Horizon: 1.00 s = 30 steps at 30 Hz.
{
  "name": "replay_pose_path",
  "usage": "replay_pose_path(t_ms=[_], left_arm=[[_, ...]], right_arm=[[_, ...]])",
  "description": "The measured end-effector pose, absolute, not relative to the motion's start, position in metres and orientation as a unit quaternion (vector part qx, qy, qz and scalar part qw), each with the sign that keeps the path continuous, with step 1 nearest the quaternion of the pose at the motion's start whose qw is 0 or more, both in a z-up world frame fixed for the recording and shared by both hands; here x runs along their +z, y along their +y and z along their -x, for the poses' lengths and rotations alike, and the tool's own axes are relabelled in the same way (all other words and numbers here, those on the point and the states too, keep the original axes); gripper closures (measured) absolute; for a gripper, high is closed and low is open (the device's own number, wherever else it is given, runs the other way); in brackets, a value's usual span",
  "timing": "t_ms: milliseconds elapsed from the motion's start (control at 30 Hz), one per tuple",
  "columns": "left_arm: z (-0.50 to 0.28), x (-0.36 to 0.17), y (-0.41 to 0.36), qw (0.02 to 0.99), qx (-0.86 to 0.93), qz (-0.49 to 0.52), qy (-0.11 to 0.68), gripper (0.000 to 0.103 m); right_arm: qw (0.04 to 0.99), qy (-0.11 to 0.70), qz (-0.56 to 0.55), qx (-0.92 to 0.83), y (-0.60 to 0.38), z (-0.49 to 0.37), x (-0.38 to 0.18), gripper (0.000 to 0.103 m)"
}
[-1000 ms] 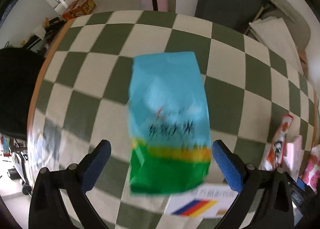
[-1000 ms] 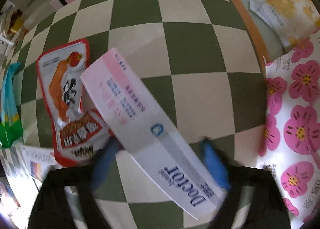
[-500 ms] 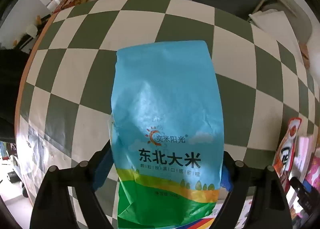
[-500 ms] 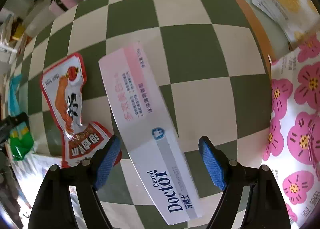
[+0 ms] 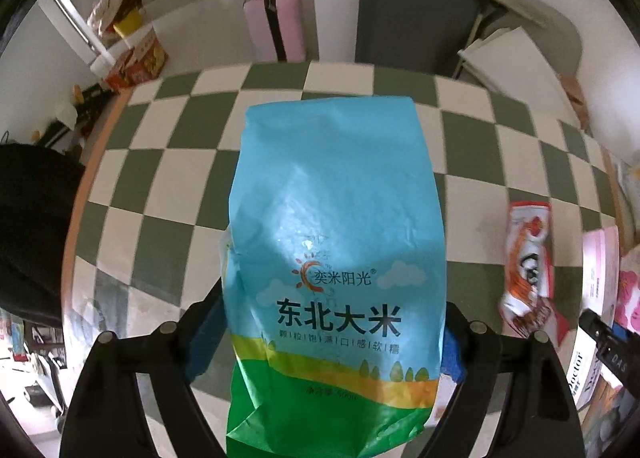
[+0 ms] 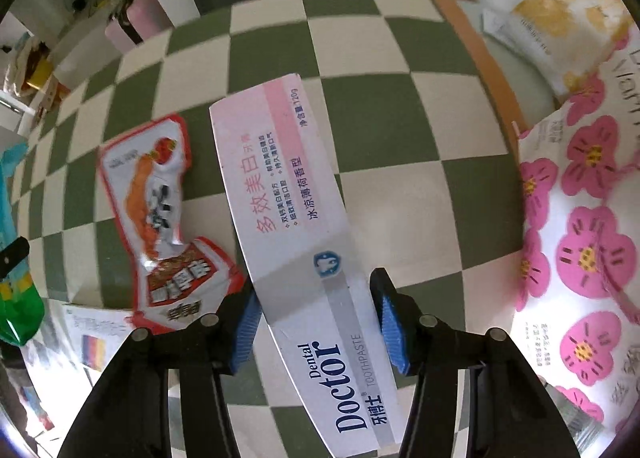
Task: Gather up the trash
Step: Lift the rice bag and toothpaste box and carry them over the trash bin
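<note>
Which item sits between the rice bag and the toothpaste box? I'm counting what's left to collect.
A red and orange snack wrapper lies flat on the checked table, between the rice bag and the toothpaste box; the left wrist view shows it.

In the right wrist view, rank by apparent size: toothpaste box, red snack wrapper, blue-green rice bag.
1. toothpaste box, though it is nearest the camera.
2. red snack wrapper.
3. blue-green rice bag, only an edge sliver showing, so its rank is unsure.

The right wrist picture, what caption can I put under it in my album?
Right gripper closing around a pink-and-white toothpaste box on a green-and-cream checkered table.
</note>
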State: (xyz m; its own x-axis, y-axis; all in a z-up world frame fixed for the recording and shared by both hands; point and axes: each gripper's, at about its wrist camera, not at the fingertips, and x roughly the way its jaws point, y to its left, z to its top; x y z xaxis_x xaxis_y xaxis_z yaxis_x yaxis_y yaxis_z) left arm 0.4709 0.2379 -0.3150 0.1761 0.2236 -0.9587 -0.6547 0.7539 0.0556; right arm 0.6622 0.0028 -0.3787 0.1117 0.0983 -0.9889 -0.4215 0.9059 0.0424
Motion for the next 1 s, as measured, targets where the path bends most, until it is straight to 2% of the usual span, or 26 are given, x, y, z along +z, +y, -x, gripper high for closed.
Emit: replay_pose_path(t_ms=[267,467,700,1000], left_arm=[[-0.429,-0.259,0.209,0.780,0.280,0.186,0.528,0.018],[-0.360,-0.226,0.175,0.800,0.256,0.187,0.509,0.018],[-0.245,-0.204,0.135,0.823,0.212,0.169,0.500,0.018],[-0.093,-0.208,0.086,0.826,0.140,0.160,0.522,0.018]], right_arm=[[0.765,0.601,0.089,0.212,-0.012,-0.614,-0.315,0.048],[0.780,0.578,0.055,0.234,-0.033,-0.556,-0.264,0.048],[0.793,0.556,0.028,0.248,-0.065,-0.428,-0.226,0.048],[0.794,0.563,-0.024,0.228,-0.122,-0.240,-0.216,0.048]])
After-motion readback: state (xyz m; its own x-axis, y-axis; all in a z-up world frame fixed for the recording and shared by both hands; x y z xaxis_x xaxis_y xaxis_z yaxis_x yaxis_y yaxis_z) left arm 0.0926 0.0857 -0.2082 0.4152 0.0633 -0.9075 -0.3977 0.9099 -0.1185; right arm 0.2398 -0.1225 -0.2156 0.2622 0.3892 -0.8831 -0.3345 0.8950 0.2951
